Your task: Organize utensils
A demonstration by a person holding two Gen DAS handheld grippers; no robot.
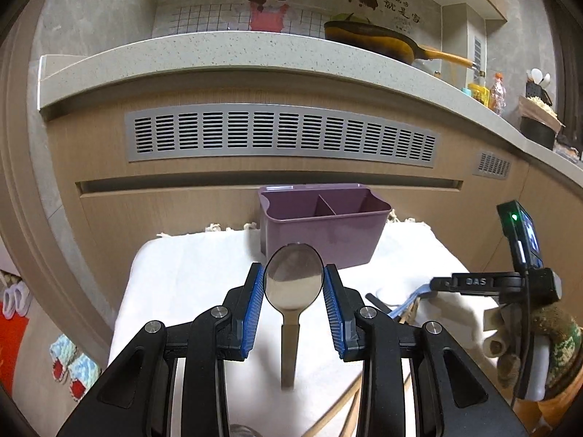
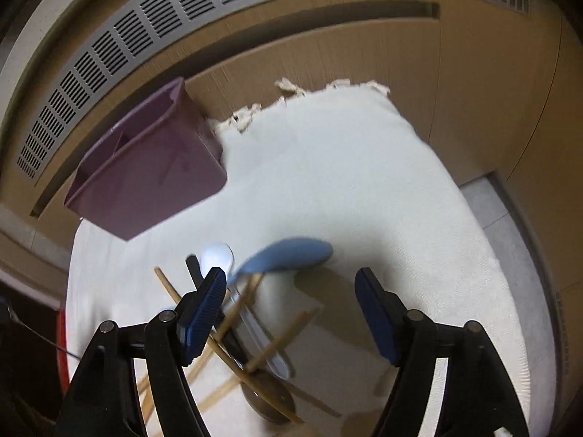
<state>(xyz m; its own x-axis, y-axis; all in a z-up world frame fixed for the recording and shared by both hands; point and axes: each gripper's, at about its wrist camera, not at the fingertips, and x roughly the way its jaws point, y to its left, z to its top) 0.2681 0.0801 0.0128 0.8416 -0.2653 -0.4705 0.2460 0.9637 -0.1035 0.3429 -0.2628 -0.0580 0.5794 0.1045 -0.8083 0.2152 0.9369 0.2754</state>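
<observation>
Purple caddy [image 1: 322,225], two compartments, seemingly empty beyond steel spoon [image 1: 293,279].

blue spoon [image 2: 288,255] blurred; chopsticks [image 2: 233,331] partly hidden.

A speckled stone counter [image 1: 226,49] runs above wooden cabinet fronts [image 1: 182,218] with a grey vent grille [image 1: 280,136]; the wall [image 1: 91,3] is grey.

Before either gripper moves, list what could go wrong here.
1. The metal spoon sits between the open left gripper pads, apparently unclamped; closing on the rounded bowl could squirt it out.
2. The right gripper hangs open over crossed chopsticks and the blue spoon; one grab may drag several.
3. The empty purple caddy might tip if knocked.
</observation>
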